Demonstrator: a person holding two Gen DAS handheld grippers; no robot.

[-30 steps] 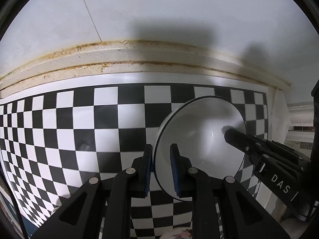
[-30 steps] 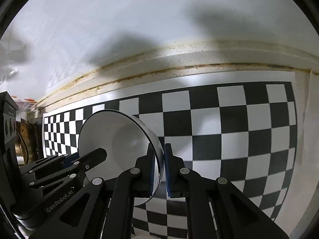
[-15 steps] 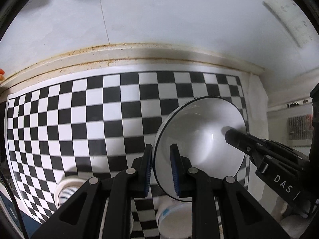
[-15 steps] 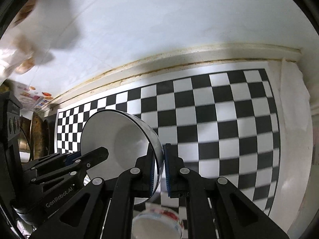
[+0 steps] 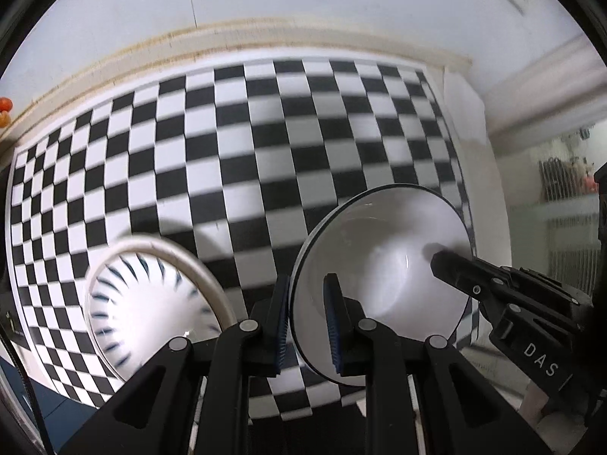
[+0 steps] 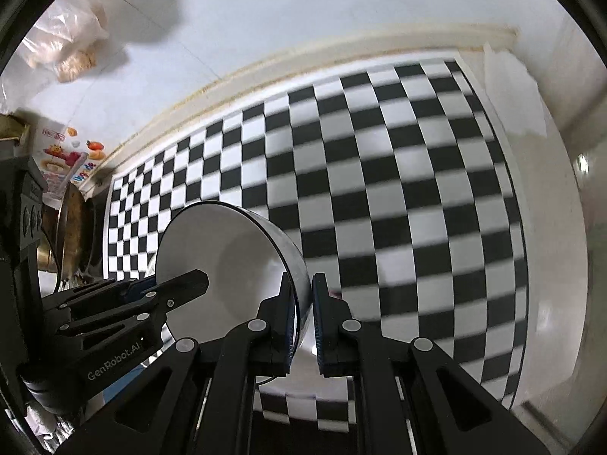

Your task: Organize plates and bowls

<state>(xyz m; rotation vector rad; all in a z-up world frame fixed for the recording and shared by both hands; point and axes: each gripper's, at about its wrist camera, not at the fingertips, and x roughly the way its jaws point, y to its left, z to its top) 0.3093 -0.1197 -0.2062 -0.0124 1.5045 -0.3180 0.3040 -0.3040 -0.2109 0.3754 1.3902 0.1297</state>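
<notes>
White bowl (image 5: 383, 265), thin dark rim, pinched by both tools, tilted.

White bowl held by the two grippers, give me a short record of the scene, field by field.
held item: white bowl with a thin dark rim, tilted on its side, opening toward the left gripper's camera
left gripper: shut on the bowl's rim, one finger inside, one outside
right gripper: shut on the opposite rim
bowl support: both grippers, above the checkered mat
other dish: striped bowl, white with dark radial strokes, on the mat at lower left of the left wrist view
backdrop: white wall
image quality: motion blur
</notes>
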